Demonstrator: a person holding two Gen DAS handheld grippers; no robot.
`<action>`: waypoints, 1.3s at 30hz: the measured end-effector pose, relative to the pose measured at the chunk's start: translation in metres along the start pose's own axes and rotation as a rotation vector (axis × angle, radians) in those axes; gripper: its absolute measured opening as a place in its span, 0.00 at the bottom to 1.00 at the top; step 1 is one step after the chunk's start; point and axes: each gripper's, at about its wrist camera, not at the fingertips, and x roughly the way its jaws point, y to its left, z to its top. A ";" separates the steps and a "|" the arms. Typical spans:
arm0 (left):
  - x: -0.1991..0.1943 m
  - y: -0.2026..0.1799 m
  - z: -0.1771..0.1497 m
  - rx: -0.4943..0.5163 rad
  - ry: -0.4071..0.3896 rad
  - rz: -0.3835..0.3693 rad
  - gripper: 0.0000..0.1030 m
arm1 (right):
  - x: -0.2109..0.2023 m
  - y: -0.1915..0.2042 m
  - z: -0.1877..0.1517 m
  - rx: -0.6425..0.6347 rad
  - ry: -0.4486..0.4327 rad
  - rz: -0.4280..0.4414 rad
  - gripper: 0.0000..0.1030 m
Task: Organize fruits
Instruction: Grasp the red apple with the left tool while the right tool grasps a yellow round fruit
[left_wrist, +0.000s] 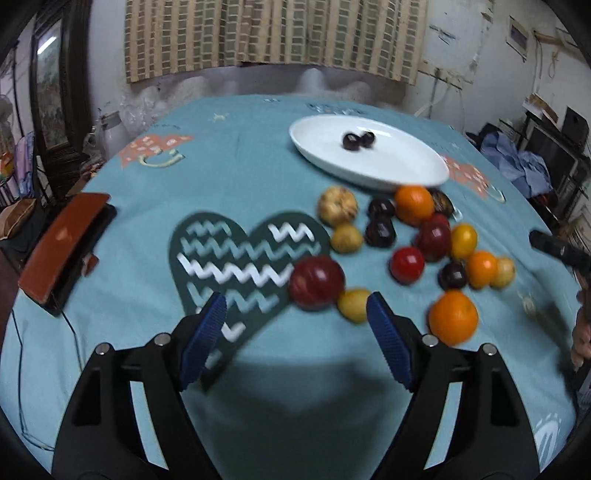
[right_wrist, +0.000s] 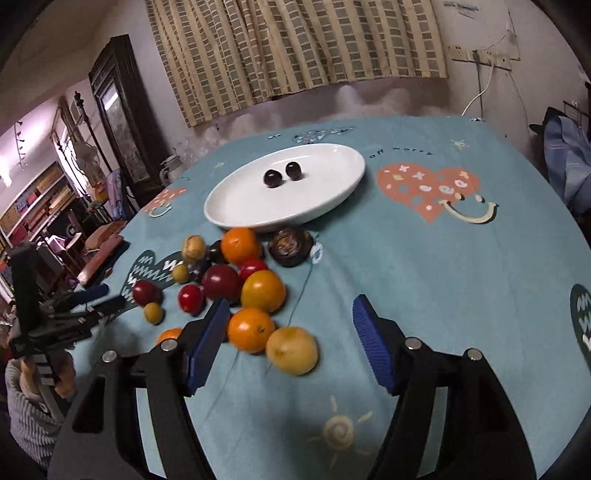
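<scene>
A white oval dish (left_wrist: 406, 168) (right_wrist: 325, 201) stands on the teal tablecloth and holds two dark plums (left_wrist: 358, 141) (right_wrist: 282, 174). In front of it lies a loose cluster of several fruits: oranges, red and dark plums, yellow fruits. My left gripper (left_wrist: 297, 312) is open and empty, just short of a red apple (left_wrist: 317, 282) and a small yellow fruit (left_wrist: 352, 304). My right gripper (right_wrist: 290, 317) is open and empty, with an orange (right_wrist: 250, 329) and a yellow fruit (right_wrist: 291, 350) between its fingers' reach.
A brown-topped black case (left_wrist: 62, 247) lies at the table's left edge. An orange (left_wrist: 453, 317) sits near the front right. A dark brown round fruit (right_wrist: 290, 245) sits by the dish. The left gripper (right_wrist: 88, 299) shows at the left in the right wrist view.
</scene>
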 end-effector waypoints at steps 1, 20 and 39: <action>0.003 -0.006 -0.002 0.033 0.010 0.020 0.77 | -0.002 0.003 0.000 -0.010 -0.009 0.000 0.69; 0.043 0.007 0.019 -0.067 0.084 -0.093 0.40 | 0.009 0.006 -0.005 -0.049 0.059 -0.021 0.71; 0.033 0.006 0.012 -0.061 0.058 -0.086 0.40 | 0.038 0.001 -0.019 -0.056 0.192 -0.021 0.53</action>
